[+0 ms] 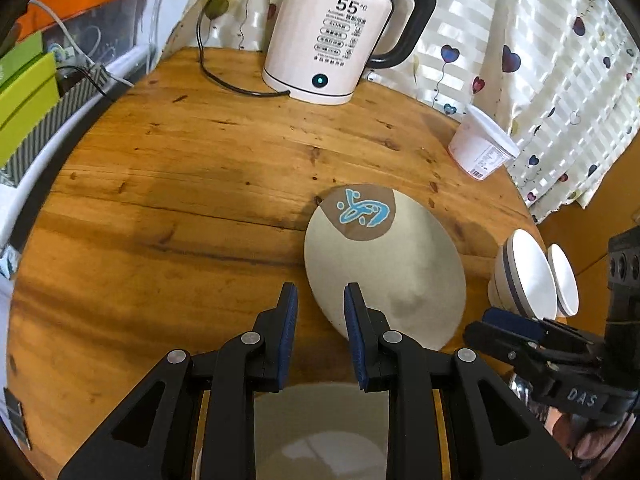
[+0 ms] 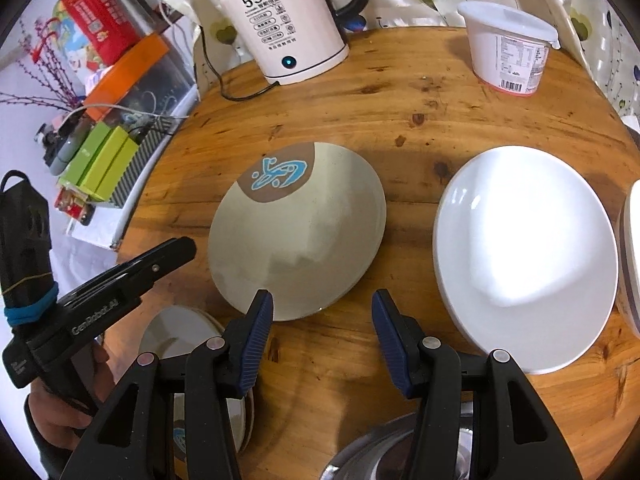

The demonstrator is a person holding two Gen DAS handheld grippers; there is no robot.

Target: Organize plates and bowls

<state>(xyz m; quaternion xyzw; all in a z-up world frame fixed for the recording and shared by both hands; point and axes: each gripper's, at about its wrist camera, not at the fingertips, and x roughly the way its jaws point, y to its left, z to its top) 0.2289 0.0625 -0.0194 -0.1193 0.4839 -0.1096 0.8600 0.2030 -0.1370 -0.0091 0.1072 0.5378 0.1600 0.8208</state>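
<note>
Both claws, left (image 1: 320, 304) and right (image 2: 322, 316), gaping empty near mid-frame round beige fish-print ceramic plate (image 2: 296, 232); probably grabbing its rim next.

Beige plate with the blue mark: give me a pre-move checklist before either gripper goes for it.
1. Left gripper open with nothing between its fingers: ok.
2. Right gripper open and empty: ok.
3. Beige plate lying flat on the table with nothing on it: ok.
4. Near rim of the beige plate reachable: ok, it lies just ahead of both grippers.
5. White plate apart from the beige plate: ok, bare wood shows between them.
6. Stacked bowls steady: cannot tell, they show only at the edge of the view.
7. Second beige plate under the left gripper free to receive a stack: cannot tell, it is mostly hidden.
</note>
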